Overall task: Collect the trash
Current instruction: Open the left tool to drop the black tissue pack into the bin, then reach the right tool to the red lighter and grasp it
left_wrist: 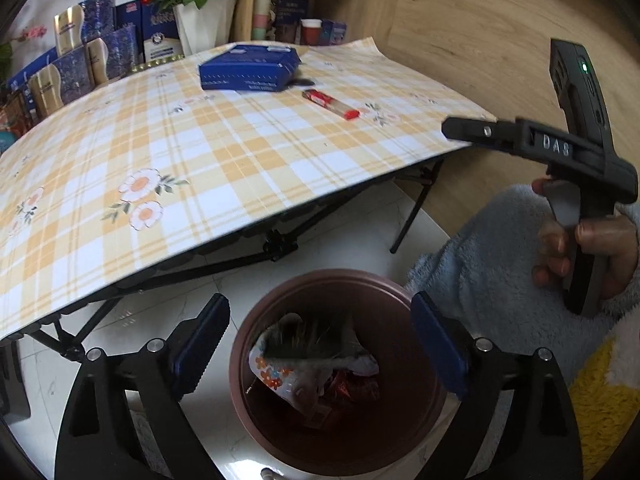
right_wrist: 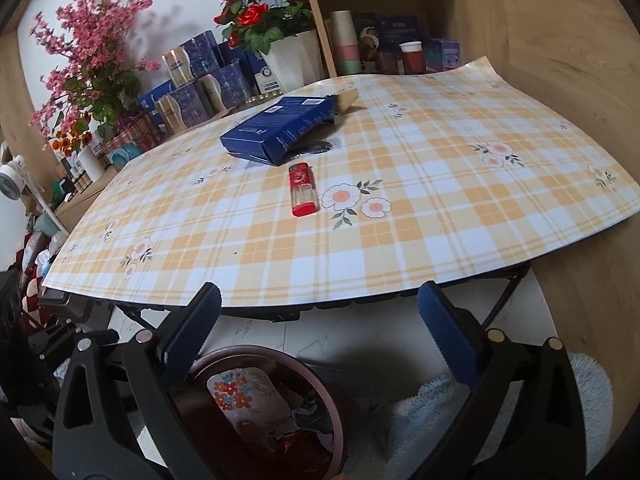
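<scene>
A brown round trash bin (left_wrist: 280,436) stands on the white floor below the table's front edge, holding a crumpled floral wrapper (left_wrist: 276,376) and red scraps. My left gripper (left_wrist: 320,340) is open and empty right above the bin. My right gripper (right_wrist: 320,332) is open and empty, over the table's front edge, with the bin (right_wrist: 224,356) below it. The right gripper also shows in the left wrist view (left_wrist: 452,130). On the checked tablecloth lie a red lighter (right_wrist: 303,189) and a blue box (right_wrist: 280,128); both show in the left wrist view, lighter (left_wrist: 330,103), box (left_wrist: 250,68).
The folding table (left_wrist: 160,168) has black legs (left_wrist: 408,216) beside the bin. Flower pots (right_wrist: 292,60), blue boxes and cans (right_wrist: 192,80) crowd the back. A wooden cabinet (right_wrist: 540,20) stands at right. My fleece sleeve (left_wrist: 480,272) is at the right.
</scene>
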`<action>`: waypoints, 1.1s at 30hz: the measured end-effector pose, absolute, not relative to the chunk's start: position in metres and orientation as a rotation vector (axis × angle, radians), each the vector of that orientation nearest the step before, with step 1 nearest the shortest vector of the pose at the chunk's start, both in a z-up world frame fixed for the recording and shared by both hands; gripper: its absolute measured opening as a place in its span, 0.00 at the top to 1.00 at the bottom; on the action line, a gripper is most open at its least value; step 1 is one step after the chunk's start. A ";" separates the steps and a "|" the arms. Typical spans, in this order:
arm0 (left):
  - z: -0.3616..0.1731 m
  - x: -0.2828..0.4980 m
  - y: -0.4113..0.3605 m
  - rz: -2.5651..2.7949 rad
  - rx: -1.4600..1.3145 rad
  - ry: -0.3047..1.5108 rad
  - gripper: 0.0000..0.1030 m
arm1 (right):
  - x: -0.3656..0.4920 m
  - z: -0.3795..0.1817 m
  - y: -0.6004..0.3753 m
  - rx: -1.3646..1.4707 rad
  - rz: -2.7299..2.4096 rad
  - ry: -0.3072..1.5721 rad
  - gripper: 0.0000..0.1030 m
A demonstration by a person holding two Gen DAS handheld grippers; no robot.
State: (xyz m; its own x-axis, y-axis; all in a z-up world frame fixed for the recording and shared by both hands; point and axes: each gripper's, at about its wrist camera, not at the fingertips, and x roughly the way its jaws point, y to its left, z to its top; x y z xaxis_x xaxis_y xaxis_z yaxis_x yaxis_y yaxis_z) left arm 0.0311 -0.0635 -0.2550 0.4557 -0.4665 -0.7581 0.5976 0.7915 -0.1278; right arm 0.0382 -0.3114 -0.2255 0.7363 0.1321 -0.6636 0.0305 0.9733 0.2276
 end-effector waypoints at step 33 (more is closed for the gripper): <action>-0.242 0.063 0.026 -0.055 -0.072 0.802 0.07 | 0.181 -0.239 -0.305 0.078 0.073 0.883 0.15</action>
State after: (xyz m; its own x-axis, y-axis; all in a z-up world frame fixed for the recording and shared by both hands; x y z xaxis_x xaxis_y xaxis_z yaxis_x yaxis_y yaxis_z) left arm 0.0626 0.0260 -0.2415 0.6941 -0.0767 -0.7158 0.0218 0.9961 -0.0857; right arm 0.1806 -0.3052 -0.2395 0.6324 0.0957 -0.7687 -0.0313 0.9947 0.0980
